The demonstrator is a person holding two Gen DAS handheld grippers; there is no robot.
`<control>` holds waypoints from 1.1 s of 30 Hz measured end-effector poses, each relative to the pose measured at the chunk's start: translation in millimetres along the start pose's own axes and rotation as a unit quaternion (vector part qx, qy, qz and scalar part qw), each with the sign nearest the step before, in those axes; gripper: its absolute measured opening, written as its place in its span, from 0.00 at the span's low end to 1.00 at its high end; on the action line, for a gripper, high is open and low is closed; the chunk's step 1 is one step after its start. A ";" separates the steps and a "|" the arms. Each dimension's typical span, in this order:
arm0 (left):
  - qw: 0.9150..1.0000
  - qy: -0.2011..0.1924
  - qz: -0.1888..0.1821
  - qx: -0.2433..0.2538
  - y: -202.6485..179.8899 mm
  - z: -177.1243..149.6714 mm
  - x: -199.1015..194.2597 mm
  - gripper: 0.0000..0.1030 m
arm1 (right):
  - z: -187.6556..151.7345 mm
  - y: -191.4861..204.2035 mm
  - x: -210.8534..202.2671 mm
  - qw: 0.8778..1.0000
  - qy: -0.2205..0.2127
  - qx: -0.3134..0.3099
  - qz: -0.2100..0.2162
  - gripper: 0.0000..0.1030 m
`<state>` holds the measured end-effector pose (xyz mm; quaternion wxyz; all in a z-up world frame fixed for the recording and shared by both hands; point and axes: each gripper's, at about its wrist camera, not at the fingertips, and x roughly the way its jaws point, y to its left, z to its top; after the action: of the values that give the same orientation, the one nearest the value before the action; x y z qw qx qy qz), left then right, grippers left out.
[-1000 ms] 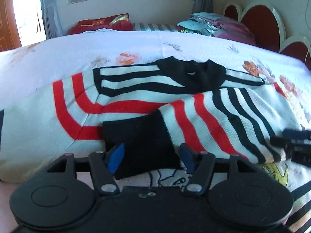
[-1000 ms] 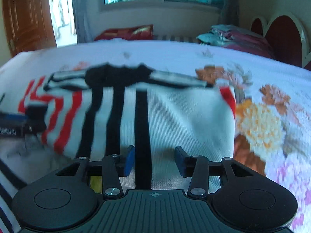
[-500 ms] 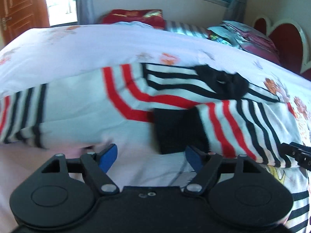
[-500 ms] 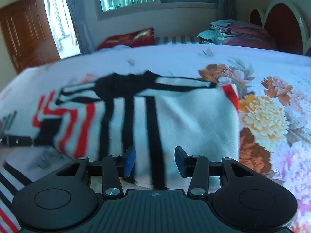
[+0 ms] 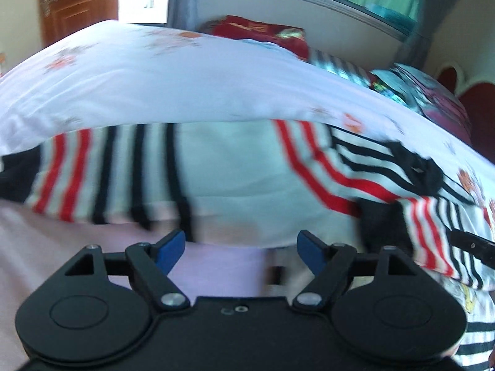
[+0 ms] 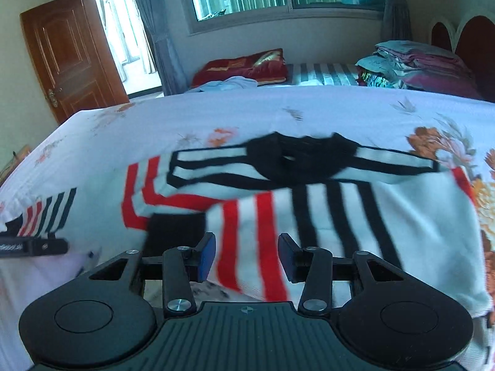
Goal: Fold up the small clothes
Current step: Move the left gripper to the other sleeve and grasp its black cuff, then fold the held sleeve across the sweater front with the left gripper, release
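Note:
A white knit sweater [image 5: 235,182] with red and black stripes and a black collar [image 6: 297,160] lies on the floral bedsheet. One sleeve with a black cuff [image 6: 176,232] is folded across its body [image 6: 417,232]. The other sleeve [image 5: 92,179] stretches out to the left. My left gripper [image 5: 241,249] is open and empty, just in front of the sweater's lower edge near that outstretched sleeve. My right gripper [image 6: 246,255] is open and empty, over the folded sleeve's red stripes.
The white floral bedsheet [image 6: 216,114] covers the bed. A red pillow [image 6: 244,65] and stacked folded bedding [image 6: 414,61] lie at the far side by the headboard [image 6: 473,37]. A wooden door [image 6: 68,52] stands at the left. Other clothes [image 5: 464,296] lie under the sweater.
My left gripper has swung left, off the black cuff, to face the outstretched left sleeve. My right gripper has shifted left, from the sweater's body onto the folded sleeve.

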<state>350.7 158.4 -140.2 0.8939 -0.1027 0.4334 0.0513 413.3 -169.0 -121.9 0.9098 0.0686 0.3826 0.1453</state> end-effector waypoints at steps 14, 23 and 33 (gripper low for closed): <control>0.981 -0.006 0.031 -0.192 161.3 -8.0 -7.1 0.70 | -0.8 53.7 49.7 1.000 0.029 0.002 0.007 0.43; 0.952 -0.076 -0.026 -0.295 201.7 2.8 18.5 0.33 | -3.5 54.0 61.9 0.999 0.036 0.004 -0.012 0.43; 0.956 -0.128 -0.044 -0.259 182.1 16.6 6.4 0.05 | -5.4 47.3 74.6 0.998 0.048 -0.010 -0.026 0.43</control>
<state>334.5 339.5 -160.5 0.8861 -0.3421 0.2822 0.1346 448.9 -100.4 -165.0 0.8945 0.0421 0.4262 0.1285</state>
